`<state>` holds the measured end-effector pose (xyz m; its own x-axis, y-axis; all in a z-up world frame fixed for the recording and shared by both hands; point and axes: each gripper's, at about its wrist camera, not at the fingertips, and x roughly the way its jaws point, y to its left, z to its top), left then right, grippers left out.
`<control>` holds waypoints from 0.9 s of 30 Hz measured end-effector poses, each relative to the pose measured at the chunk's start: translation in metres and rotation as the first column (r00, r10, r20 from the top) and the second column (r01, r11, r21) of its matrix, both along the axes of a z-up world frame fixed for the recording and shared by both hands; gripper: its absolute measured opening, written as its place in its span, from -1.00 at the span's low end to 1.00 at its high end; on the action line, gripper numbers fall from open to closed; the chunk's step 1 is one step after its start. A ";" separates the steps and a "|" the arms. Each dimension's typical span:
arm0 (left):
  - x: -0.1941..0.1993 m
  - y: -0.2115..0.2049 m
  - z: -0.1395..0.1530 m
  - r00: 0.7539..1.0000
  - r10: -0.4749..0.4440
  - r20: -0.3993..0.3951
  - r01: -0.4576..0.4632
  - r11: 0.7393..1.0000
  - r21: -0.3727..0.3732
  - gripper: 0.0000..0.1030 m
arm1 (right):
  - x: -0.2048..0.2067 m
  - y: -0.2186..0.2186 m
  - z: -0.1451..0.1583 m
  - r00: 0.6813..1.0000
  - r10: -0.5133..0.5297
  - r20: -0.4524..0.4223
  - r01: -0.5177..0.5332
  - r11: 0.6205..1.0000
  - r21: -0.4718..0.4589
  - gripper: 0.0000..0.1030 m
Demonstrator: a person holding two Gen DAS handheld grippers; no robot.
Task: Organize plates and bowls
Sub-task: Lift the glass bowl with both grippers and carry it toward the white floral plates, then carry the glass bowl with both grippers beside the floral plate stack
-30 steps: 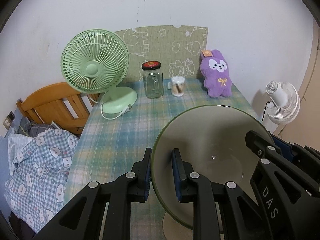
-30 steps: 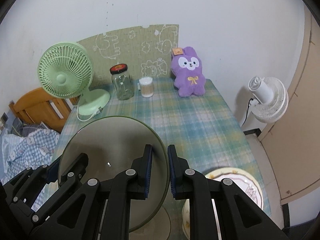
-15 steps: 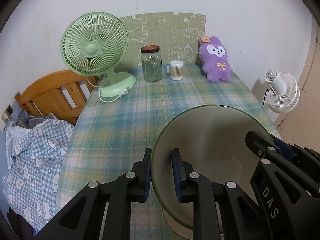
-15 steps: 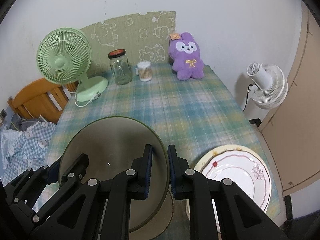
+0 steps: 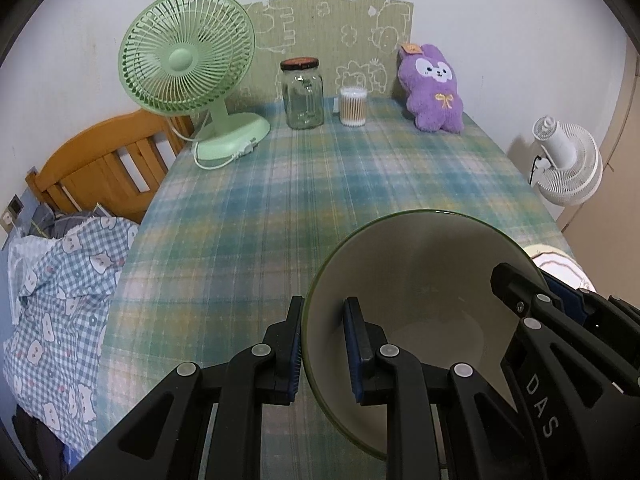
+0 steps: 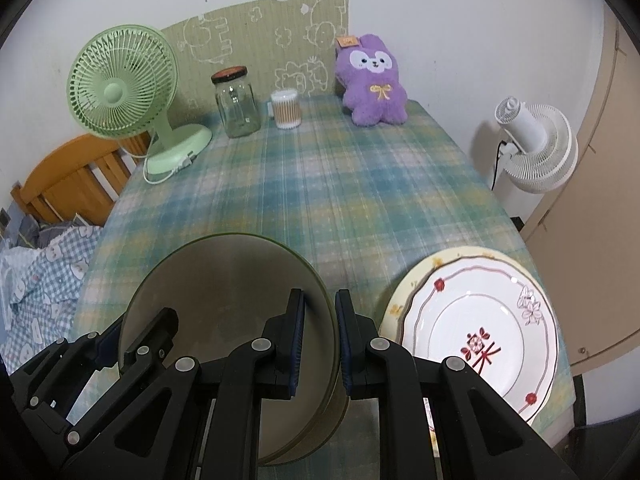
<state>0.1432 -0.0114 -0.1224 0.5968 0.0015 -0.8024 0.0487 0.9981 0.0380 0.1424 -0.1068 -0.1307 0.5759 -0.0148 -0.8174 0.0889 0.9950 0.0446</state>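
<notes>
Both grippers carried one green-rimmed bowl (image 6: 224, 300), apparently to set it down. The left gripper (image 5: 322, 350) had its fingers nearly closed on the bowl's left rim, the right gripper (image 6: 320, 340) on its right rim. The bowl, empty, was just left of the stacked plates (image 6: 480, 320) on the counter (image 6: 340, 184). Next, I judged, a level lowering. Behind it, a lidded glass jar (image 6: 237, 104) looked empty.

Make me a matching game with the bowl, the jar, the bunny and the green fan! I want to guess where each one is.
Things:
1. bowl
2. jar
3. bunny
4. green fan

Places:
A. far right of the back row
B. pinched by both grippers
C. far left of the back row
D. between the fan and the cotton swabs

Pairs: 1-B, 2-D, 3-A, 4-C
</notes>
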 end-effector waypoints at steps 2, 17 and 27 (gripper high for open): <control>0.000 0.000 -0.003 1.000 0.000 -0.010 0.000 1.000 0.001 -0.68 | -0.001 0.000 -0.004 1.000 -0.002 -0.010 0.002 1.000 0.003 -0.64; 0.000 0.002 -0.017 0.998 -0.003 -0.057 0.003 1.000 -0.007 -0.67 | -0.001 0.003 -0.017 0.999 -0.006 -0.038 0.005 1.000 -0.015 -0.63; -0.002 -0.003 -0.027 0.996 -0.019 -0.086 0.017 1.000 -0.018 -0.67 | -0.002 -0.002 -0.026 0.998 -0.019 -0.065 0.017 0.999 -0.030 -0.63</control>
